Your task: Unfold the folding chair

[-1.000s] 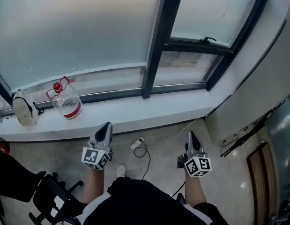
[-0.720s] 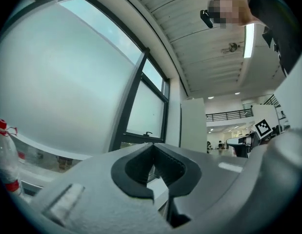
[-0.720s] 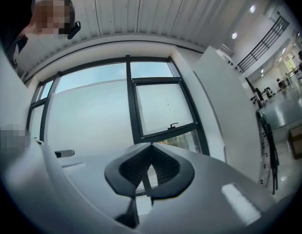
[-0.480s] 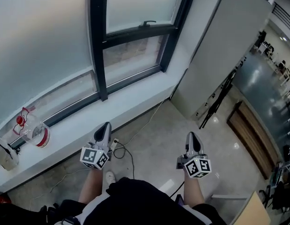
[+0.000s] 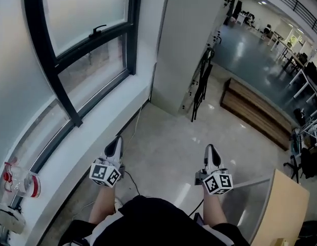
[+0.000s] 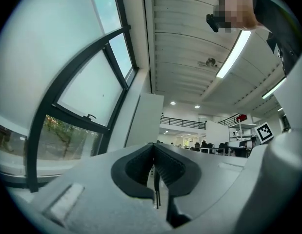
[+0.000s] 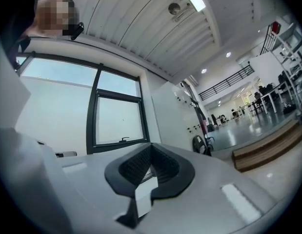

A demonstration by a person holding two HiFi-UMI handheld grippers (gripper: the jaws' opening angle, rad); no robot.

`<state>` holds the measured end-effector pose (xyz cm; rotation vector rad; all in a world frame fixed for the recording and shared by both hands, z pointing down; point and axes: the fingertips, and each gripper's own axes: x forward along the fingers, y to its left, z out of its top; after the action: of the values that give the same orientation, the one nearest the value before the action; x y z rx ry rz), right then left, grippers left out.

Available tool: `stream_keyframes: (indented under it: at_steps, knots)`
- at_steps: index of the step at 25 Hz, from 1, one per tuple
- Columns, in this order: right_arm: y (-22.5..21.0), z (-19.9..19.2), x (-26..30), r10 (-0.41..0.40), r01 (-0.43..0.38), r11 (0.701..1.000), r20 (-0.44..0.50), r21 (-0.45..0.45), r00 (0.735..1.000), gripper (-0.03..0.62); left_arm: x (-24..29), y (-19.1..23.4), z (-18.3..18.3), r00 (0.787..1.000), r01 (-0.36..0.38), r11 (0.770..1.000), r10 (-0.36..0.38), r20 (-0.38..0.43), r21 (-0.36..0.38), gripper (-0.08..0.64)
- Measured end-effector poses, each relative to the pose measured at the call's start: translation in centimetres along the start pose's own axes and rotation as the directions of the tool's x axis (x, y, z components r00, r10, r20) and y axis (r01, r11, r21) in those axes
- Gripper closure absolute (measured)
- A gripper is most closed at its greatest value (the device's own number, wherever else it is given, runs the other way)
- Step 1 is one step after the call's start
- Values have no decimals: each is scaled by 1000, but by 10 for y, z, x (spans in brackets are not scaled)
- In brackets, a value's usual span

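Note:
The folding chair (image 5: 201, 84) is black and folded flat. It leans upright against a white pillar (image 5: 191, 35), far ahead of both grippers across bare floor. In the right gripper view the folding chair (image 7: 202, 143) shows small at the pillar's foot. My left gripper (image 5: 116, 140) and right gripper (image 5: 210, 149) are held side by side in front of the person's body, pointing roughly level. Both are shut with nothing between the jaws, as the left gripper (image 6: 153, 146) and the right gripper (image 7: 151, 148) show in their own views.
A black-framed window (image 5: 79, 45) and its pale sill run along the left, with a red-capped water jug (image 5: 22, 182) on the sill. A cable (image 5: 131, 181) lies on the floor. A low wooden platform (image 5: 255, 111) stands beyond the chair, a light table corner (image 5: 287, 209) at lower right.
The whole view has swung to the right: window and jug slid to the left, pillar and folded chair came into sight. Both grippers stayed shut, side by side, moving with the person.

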<state>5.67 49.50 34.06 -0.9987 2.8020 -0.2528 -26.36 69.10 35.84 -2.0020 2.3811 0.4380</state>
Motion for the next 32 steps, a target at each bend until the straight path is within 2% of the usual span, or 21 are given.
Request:
stream_keyframes:
  at_steps: [3,6,11,16,19,22,28,30,32]
  knots:
    - [-31,6,-27,-83,83,997,15,-7,996,589,26,-30,-14,997,78,997,-79,-17,-22,560]
    - [-55,14,-57,-155,155,988,44,9,987,589,49,-65,-27,983,180,983,-181,-42,-34,560]
    - [-79,21,-107,-296,295,955,88,18,951,589,78,-111,-40,936,339,939,-344,-79,-61,560]
    - [-76,28,-135,-355,362,930,114,-54,928,589,105,-126,-29,882,464,885,-465,-74,-37,560]
    - [-67,32,-149,-421,433,899,142,-67,896,589,114,-122,-24,854,514,857,-514,-84,-25,560]
    - [-56,32,-161,-477,489,870,146,-63,867,589,113,-123,-29,827,551,832,-554,-92,-59,560]
    - [-40,24,-178,-537,546,834,107,-75,836,589,101,-131,-41,777,607,786,-618,-117,-122,560]
    - [-36,23,-180,-554,563,823,106,-78,825,589,104,-128,-43,767,615,777,-629,-124,-133,560]
    - [-33,23,-181,-566,575,815,108,-76,817,589,110,-122,-49,767,610,778,-628,-131,-150,560]
